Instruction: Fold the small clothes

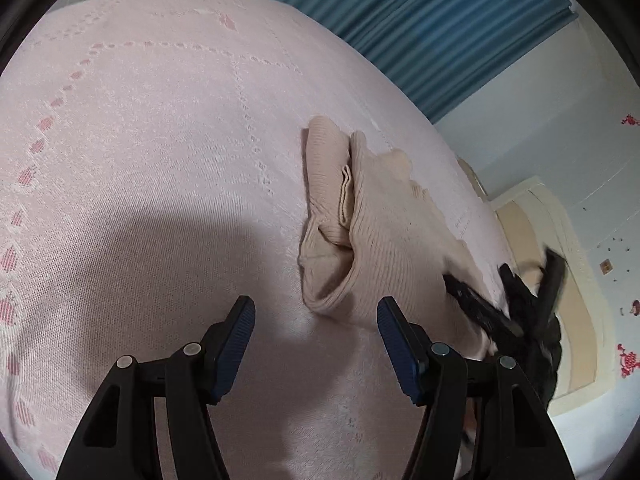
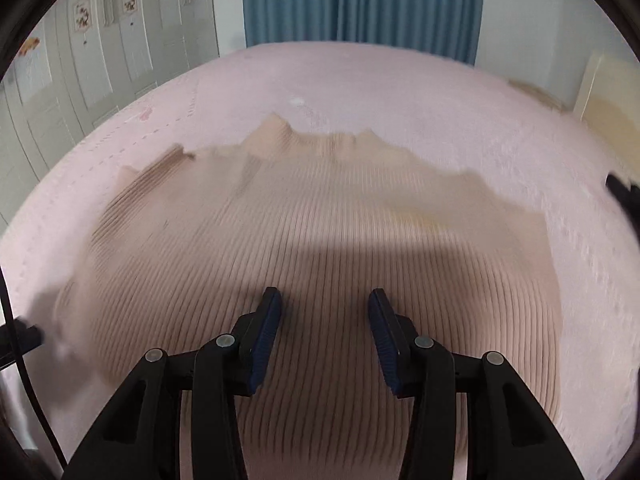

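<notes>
A beige ribbed knit garment (image 1: pixel 384 232) lies on the pink bedspread (image 1: pixel 160 160), with one part folded over along its left side. My left gripper (image 1: pixel 316 304) hovers open at the garment's near end, nothing between its blue pads. At the garment's right edge, my right gripper (image 1: pixel 512 304) appears as a blurred black shape. In the right wrist view the same garment (image 2: pixel 320 232) spreads wide and is smeared by motion, its scalloped edge at the far side. My right gripper (image 2: pixel 324 294) stands open just above the ribbed cloth, holding nothing.
The pink bedspread (image 2: pixel 360 80) reaches back to blue curtains (image 2: pixel 360 0). White wardrobe doors (image 2: pixel 100 60) stand at the left and a cream headboard (image 1: pixel 560 240) at the right. A black cable (image 2: pixel 24 360) and a dark shape (image 2: pixel 624 196) show at the frame edges.
</notes>
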